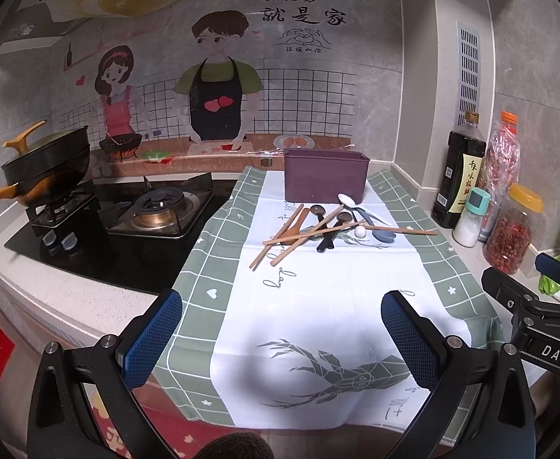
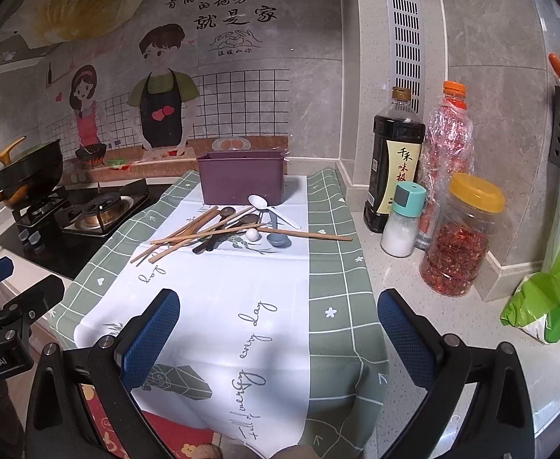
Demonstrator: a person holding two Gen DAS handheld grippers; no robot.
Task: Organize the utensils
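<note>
A heap of utensils lies on the white and green cloth (image 1: 318, 298) (image 2: 218, 290): wooden chopsticks (image 1: 285, 239) (image 2: 188, 235), dark spoons (image 1: 327, 235) (image 2: 207, 245), a white spoon (image 1: 346, 201) (image 2: 258, 202) and a blue-grey spoon (image 1: 384, 234) (image 2: 280, 240). Behind the heap stands a purple utensil box (image 1: 325, 180) (image 2: 240, 178). My left gripper (image 1: 281, 338) hangs open over the cloth's near end, well short of the heap. Open too and holding nothing, my right gripper (image 2: 278, 338) is beside it, also visible at the right edge (image 1: 547, 290) of the left wrist view.
A gas stove (image 1: 134, 218) (image 2: 80, 218) with a black pan (image 1: 46, 168) (image 2: 27, 172) is at the left. At the right stand a soy sauce bottle (image 1: 459, 176) (image 2: 394, 164), a salt shaker (image 2: 402, 220), a chili jar (image 1: 513, 229) (image 2: 459, 237) and a green bag (image 2: 547, 298).
</note>
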